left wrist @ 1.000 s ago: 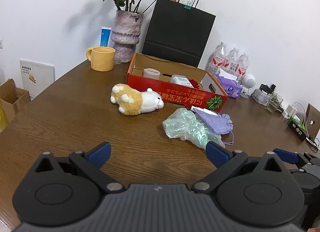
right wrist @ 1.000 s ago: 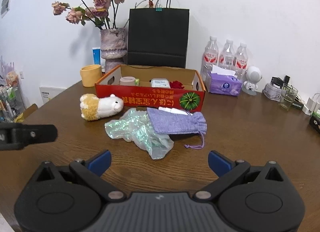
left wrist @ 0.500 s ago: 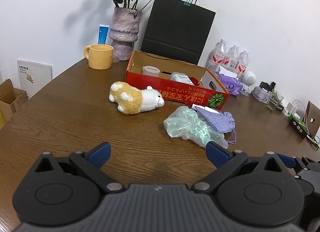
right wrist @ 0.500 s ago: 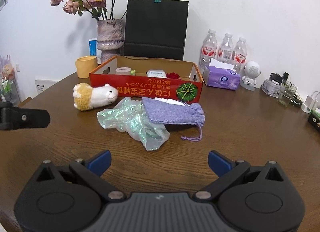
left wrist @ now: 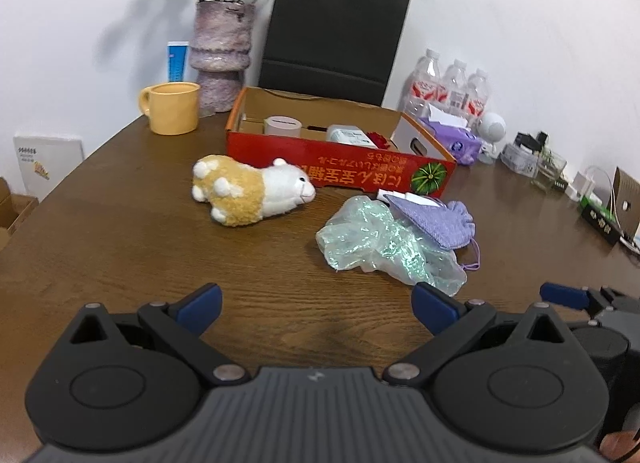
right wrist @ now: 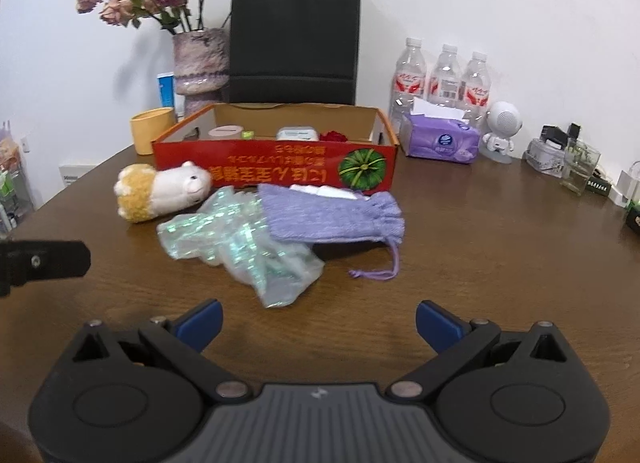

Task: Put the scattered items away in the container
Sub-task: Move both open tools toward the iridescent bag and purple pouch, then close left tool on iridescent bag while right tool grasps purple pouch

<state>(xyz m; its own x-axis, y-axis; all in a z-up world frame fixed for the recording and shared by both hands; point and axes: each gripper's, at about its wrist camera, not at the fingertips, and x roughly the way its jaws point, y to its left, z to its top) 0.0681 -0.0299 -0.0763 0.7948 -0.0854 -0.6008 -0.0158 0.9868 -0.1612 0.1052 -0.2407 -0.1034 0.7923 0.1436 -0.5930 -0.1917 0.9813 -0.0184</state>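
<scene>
A red cardboard box [left wrist: 340, 167] [right wrist: 276, 169] stands at the back of the brown table, holding a tape roll [left wrist: 283, 126], a white pack and a red item. In front of it lie a tan-and-white plush alpaca [left wrist: 250, 191] [right wrist: 160, 193], a crumpled iridescent plastic bag [left wrist: 384, 247] [right wrist: 240, 243] and a lilac drawstring pouch [left wrist: 436, 219] [right wrist: 332, 215] resting partly on the bag. My left gripper [left wrist: 316, 309] hovers open above the table, short of the bag. My right gripper [right wrist: 318, 323] is open too, just short of the bag's near end.
Behind the box stand a yellow mug [left wrist: 172, 107], a vase of dried roses [left wrist: 222, 55] and a black paper bag [left wrist: 332, 35]. Water bottles [right wrist: 444, 79], a purple tissue pack [right wrist: 440, 139], a small white robot figure [right wrist: 502, 131] and glassware line the right side.
Both grippers have moved forward and closer to the bag and pouch, which now look larger. Jaws remain open; the objects on the table have not shifted.
</scene>
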